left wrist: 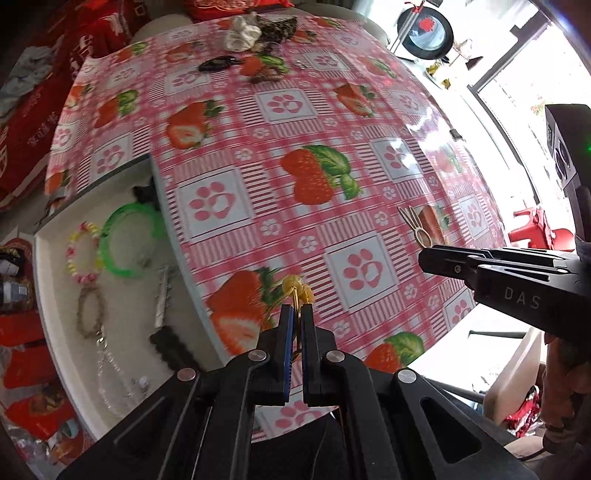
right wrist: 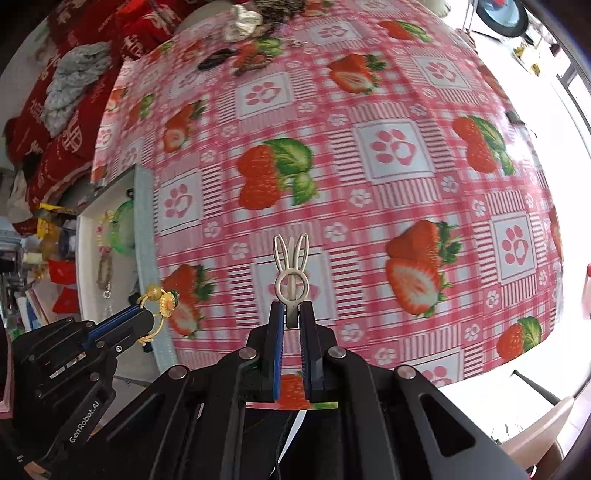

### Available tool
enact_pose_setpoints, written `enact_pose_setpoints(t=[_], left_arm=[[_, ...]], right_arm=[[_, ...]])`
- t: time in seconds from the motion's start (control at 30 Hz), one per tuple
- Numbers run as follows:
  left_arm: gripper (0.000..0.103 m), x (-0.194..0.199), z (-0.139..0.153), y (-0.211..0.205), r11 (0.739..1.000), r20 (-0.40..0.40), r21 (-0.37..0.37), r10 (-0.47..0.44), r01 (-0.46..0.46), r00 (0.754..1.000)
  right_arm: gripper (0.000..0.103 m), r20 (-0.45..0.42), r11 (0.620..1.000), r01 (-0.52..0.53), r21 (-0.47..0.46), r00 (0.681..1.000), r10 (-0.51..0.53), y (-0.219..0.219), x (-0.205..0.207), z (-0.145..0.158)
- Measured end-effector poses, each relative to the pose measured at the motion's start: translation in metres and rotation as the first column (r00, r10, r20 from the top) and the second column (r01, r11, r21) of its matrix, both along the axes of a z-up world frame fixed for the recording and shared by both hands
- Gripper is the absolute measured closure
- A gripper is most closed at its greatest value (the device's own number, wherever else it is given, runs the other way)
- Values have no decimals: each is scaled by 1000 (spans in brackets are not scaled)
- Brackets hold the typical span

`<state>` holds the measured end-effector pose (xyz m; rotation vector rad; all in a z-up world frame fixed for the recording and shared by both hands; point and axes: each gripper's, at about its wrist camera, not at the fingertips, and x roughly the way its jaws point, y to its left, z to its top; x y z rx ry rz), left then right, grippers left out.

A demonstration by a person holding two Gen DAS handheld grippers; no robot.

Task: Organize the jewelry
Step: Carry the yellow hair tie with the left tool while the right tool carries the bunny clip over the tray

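Observation:
My left gripper (left wrist: 295,308) is shut on a yellow flower bracelet (left wrist: 297,286) and holds it above the strawberry tablecloth, just right of a white tray (left wrist: 51,317). It also shows in the right wrist view (right wrist: 149,314), with the bracelet (right wrist: 162,297) at the tray's (right wrist: 144,229) rim. My right gripper (right wrist: 291,308) is shut on a cream rabbit-ear hair clip (right wrist: 291,266) above the cloth. It shows in the left wrist view (left wrist: 424,254), with the clip (left wrist: 415,225) sticking up. The tray holds a green bangle (left wrist: 129,240), a pastel bead bracelet (left wrist: 83,251) and other pieces.
At the table's far edge lie a black hair tie (left wrist: 218,63), a white scrunchie (left wrist: 242,33) and a dark patterned piece (left wrist: 279,26). Red bags and clothes (left wrist: 33,122) are piled left of the table. A chair (left wrist: 517,369) stands at the near right.

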<state>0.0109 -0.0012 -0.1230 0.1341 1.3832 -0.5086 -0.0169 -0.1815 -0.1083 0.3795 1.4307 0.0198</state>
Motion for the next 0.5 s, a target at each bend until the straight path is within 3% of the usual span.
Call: enact_pose_setpoints(t=[0.5], left_arm=[[93, -11, 8, 63, 997, 33, -7, 78, -77, 996]], right_arm=[[94, 43, 995, -96, -4, 994, 96, 67, 3, 20]])
